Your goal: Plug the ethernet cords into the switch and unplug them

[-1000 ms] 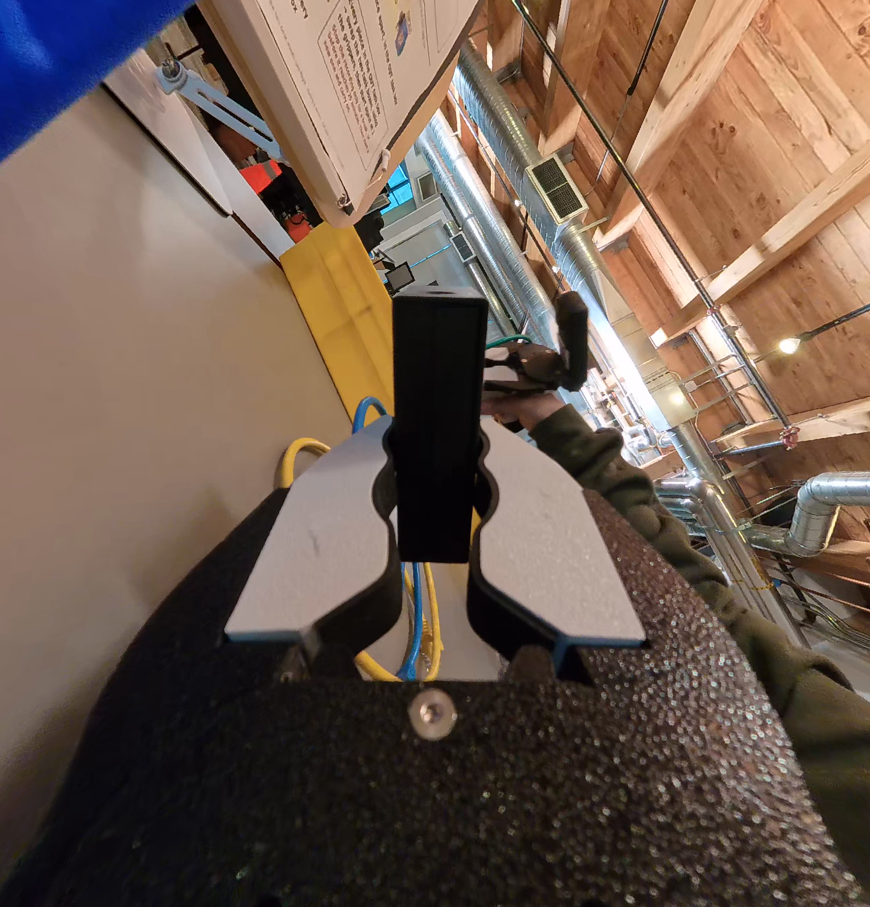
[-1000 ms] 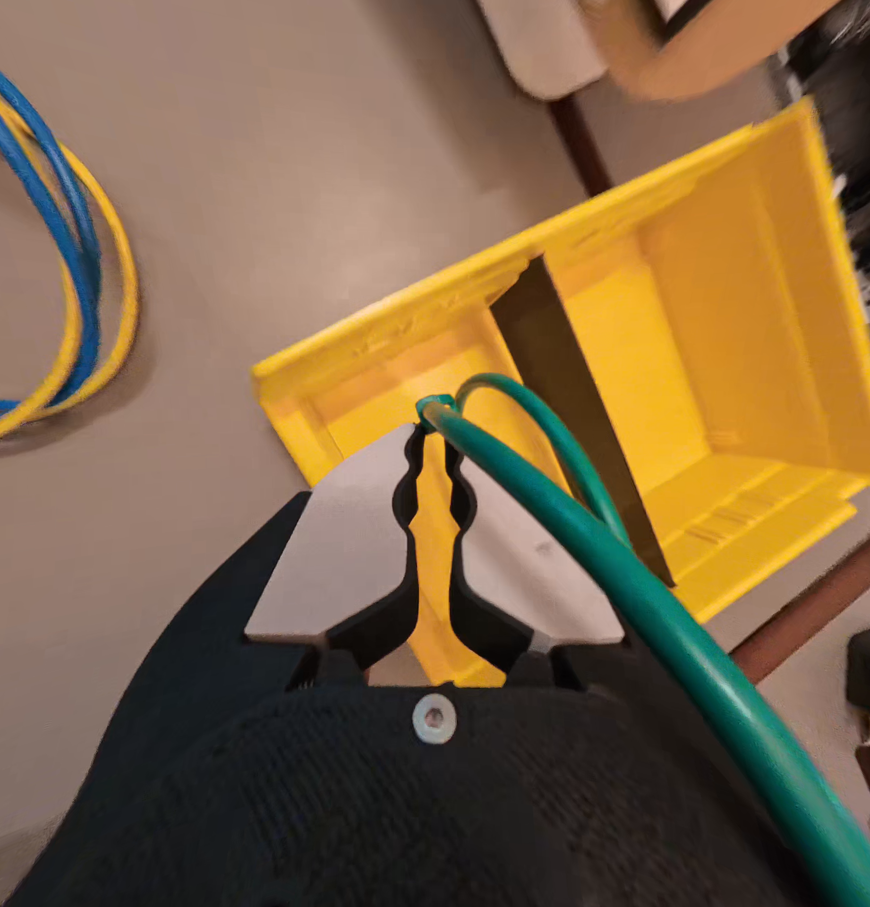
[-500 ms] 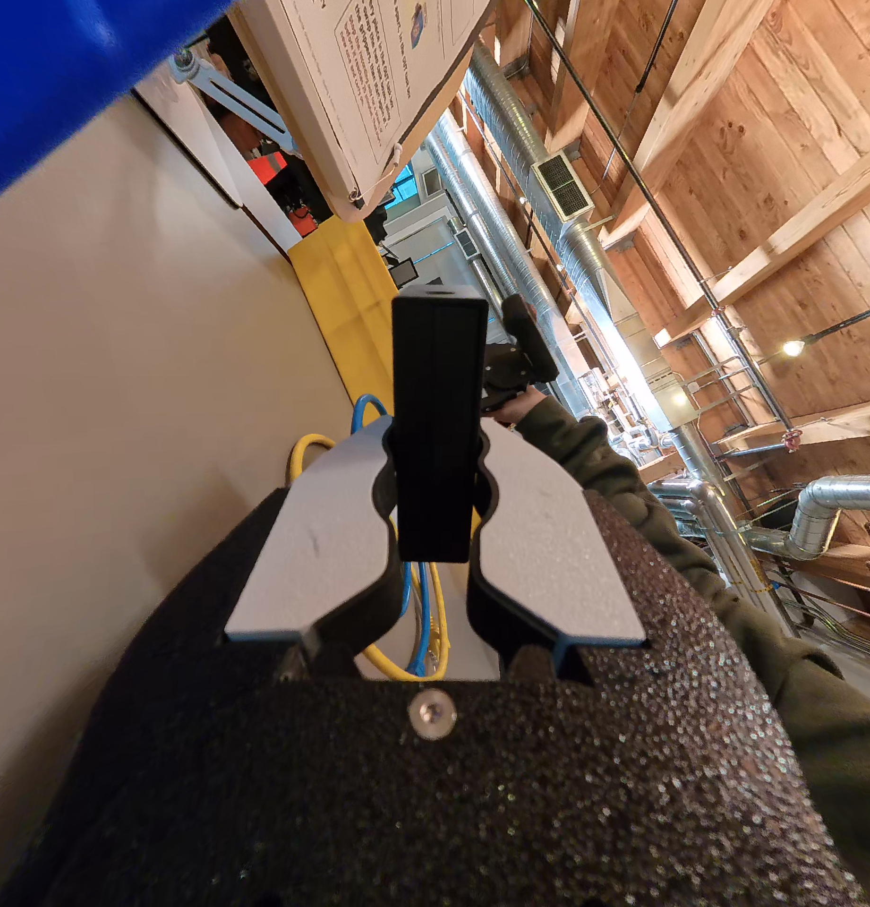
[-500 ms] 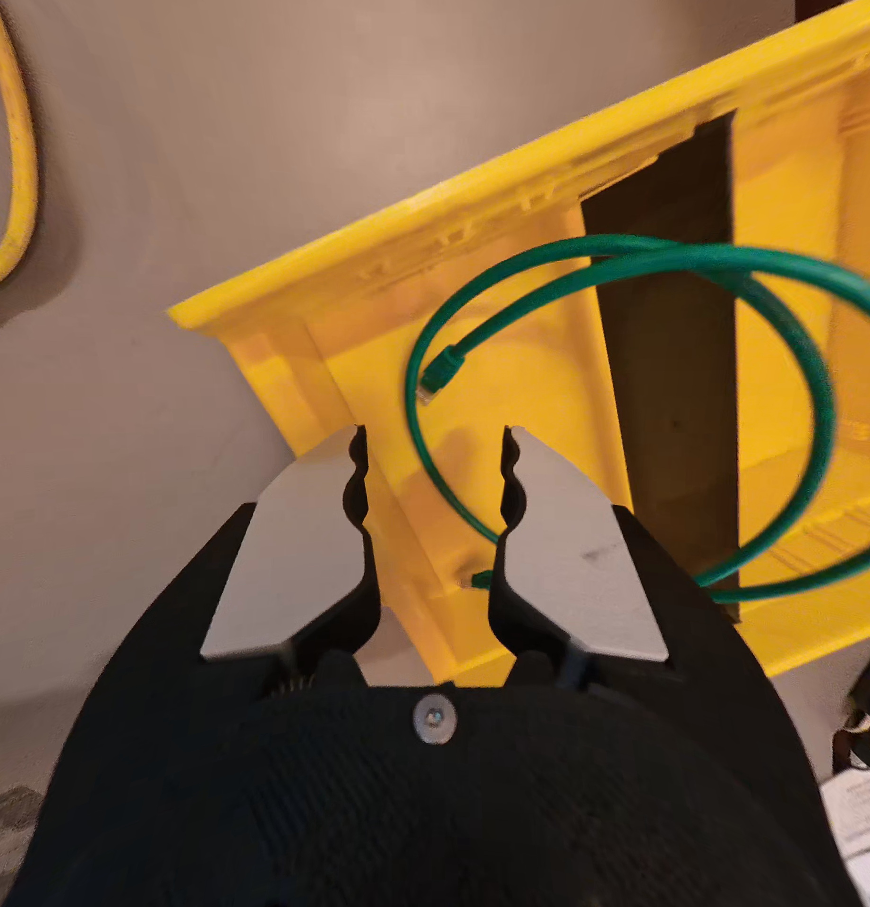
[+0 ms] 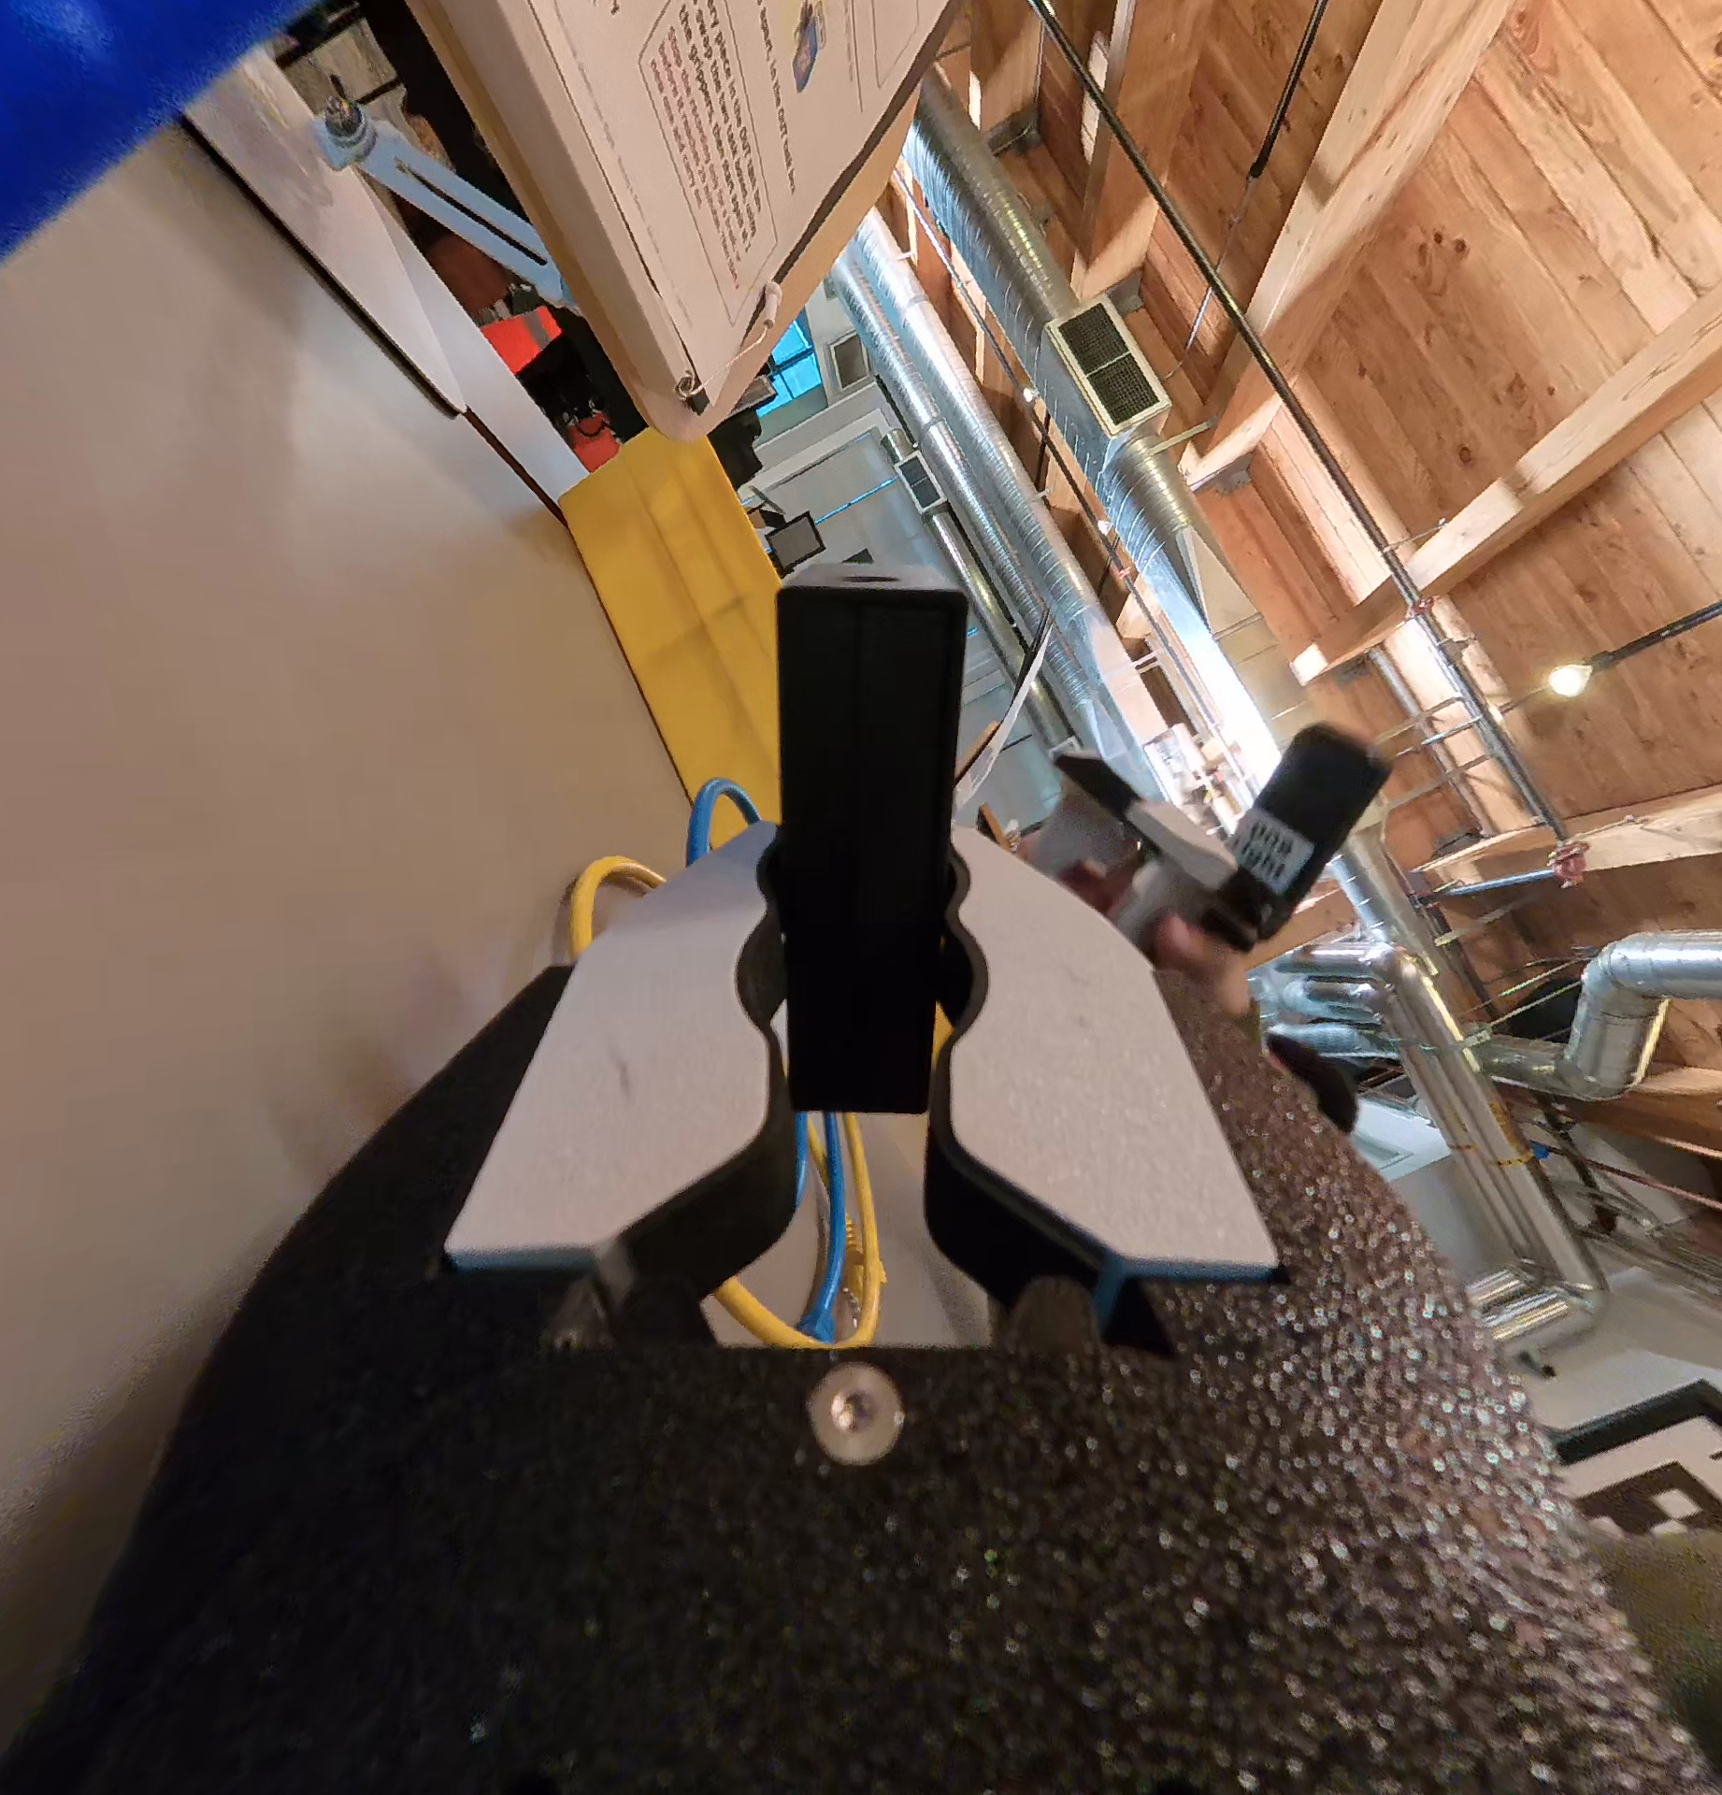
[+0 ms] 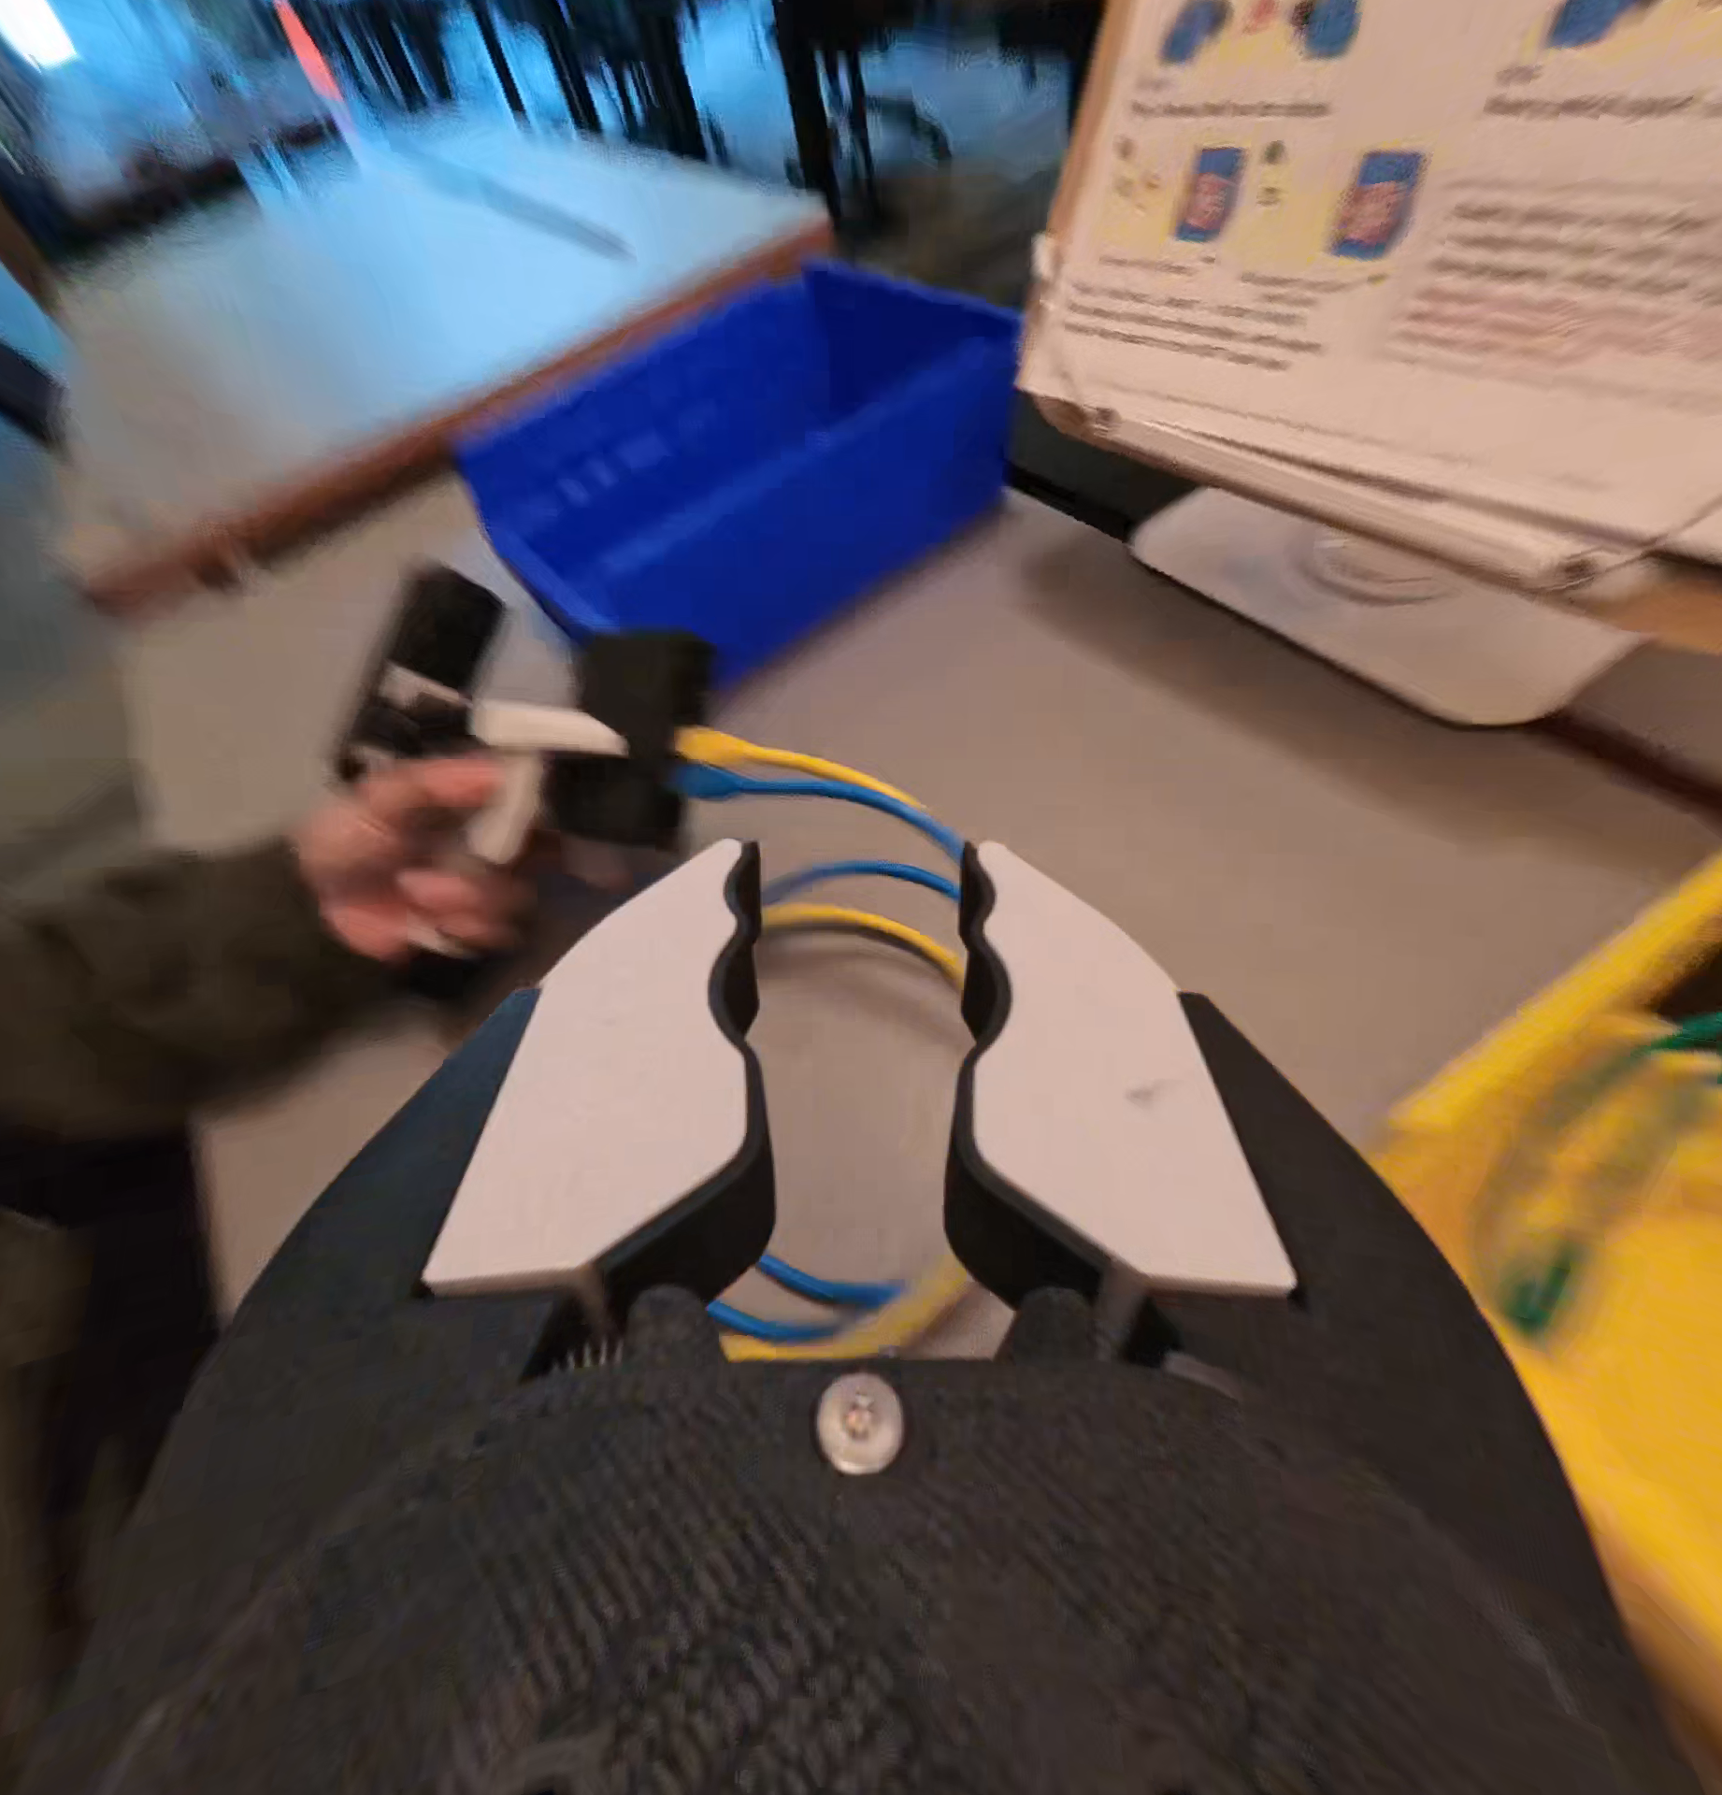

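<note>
Yellow plastic bin [image 6: 1556, 1214] at right has the green ethernet cord [image 6: 1702, 1044] lying in it; blue plastic bin [image 6: 741, 466] behind, contents not visible. Left gripper [image 5: 862, 971] is clamped on the black rectangular switch [image 5: 867, 826], held above the beige tabletop [image 5: 255, 728]. Yellow cord [image 6: 799, 762] and blue cord [image 6: 828, 792] are plugged into the switch's side and loop down on the table. Right gripper [image 6: 859, 957] has its jaws apart, empty, with the loops just ahead of its tips.

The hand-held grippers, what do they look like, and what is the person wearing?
Each hand-held gripper, left and right, has two flat light-grey fingers with wavy black inner pads, a rough black body and one silver screw. The person's sleeve is dark olive green.
</note>
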Demonstrator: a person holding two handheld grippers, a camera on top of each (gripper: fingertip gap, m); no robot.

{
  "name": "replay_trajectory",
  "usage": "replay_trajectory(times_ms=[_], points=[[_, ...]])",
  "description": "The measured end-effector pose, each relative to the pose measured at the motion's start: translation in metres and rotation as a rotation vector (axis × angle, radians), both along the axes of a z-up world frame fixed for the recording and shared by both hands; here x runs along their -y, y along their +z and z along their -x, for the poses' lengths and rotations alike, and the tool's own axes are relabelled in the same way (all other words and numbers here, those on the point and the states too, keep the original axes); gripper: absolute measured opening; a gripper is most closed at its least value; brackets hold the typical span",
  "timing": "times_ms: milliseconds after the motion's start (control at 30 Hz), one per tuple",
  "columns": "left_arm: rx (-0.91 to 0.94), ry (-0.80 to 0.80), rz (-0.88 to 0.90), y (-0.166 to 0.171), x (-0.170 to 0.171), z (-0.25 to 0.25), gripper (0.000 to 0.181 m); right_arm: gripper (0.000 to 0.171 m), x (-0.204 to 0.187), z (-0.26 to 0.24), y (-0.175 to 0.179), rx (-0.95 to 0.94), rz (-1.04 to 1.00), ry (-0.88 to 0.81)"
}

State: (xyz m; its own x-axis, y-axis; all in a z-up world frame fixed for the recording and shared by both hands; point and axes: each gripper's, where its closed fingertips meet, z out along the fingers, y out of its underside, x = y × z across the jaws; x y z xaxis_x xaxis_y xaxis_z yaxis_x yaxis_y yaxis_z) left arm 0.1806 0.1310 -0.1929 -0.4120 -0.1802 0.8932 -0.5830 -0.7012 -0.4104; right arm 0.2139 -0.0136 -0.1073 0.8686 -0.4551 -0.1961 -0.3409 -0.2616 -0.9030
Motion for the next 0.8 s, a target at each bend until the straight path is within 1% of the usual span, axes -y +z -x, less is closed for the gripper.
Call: replay_trajectory(times_ms=[33, 100, 167, 233, 300, 367, 400, 467, 600, 700, 800], points=[[-0.009, -0.003, 0.024, 0.0, 0.001, 0.0, 0.027, 0.037, -0.015, 0.014, -0.005, -0.054, -0.1, -0.025], [-0.032, -0.015, 0.088, 0.0, 0.002, 0.001, 0.027, 0.036, -0.04, 0.031, -0.026, -0.176, -0.27, -0.111], [-0.049, -0.027, 0.135, 0.0, 0.004, 0.002, 0.027, 0.036, -0.062, 0.039, -0.055, -0.307, -0.38, -0.166], [-0.053, -0.051, 0.181, 0.004, 0.009, 0.004, 0.027, 0.038, -0.078, 0.036, -0.077, -0.435, -0.493, -0.209], [-0.05, -0.074, 0.206, 0.008, 0.014, 0.007, 0.027, 0.034, -0.088, 0.033, -0.085, -0.547, -0.628, -0.209], [-0.043, -0.088, 0.199, 0.01, 0.019, 0.009, 0.027, 0.034, -0.09, 0.029, -0.078, -0.621, -0.796, -0.186], [-0.04, -0.092, 0.192, 0.01, 0.02, 0.01, 0.027, 0.029, -0.089, 0.027, -0.076, -0.631, -0.838, -0.19], [-0.036, -0.097, 0.184, 0.01, 0.022, 0.011, 0.027, 0.022, -0.088, 0.027, -0.081, -0.624, -0.831, -0.204], [-0.042, -0.092, 0.177, 0.008, 0.022, 0.01, 0.027, 0.022, -0.096, 0.036, -0.078, -0.588, -0.815, -0.161], [-0.036, -0.09, 0.165, 0.008, 0.022, 0.011, 0.027, 0.026, -0.102, 0.038, -0.08, -0.569, -0.785, -0.155], [-0.027, -0.09, 0.152, 0.009, 0.024, 0.011, 0.027, 0.03, -0.103, 0.035, -0.082, -0.551, -0.77, -0.188]])
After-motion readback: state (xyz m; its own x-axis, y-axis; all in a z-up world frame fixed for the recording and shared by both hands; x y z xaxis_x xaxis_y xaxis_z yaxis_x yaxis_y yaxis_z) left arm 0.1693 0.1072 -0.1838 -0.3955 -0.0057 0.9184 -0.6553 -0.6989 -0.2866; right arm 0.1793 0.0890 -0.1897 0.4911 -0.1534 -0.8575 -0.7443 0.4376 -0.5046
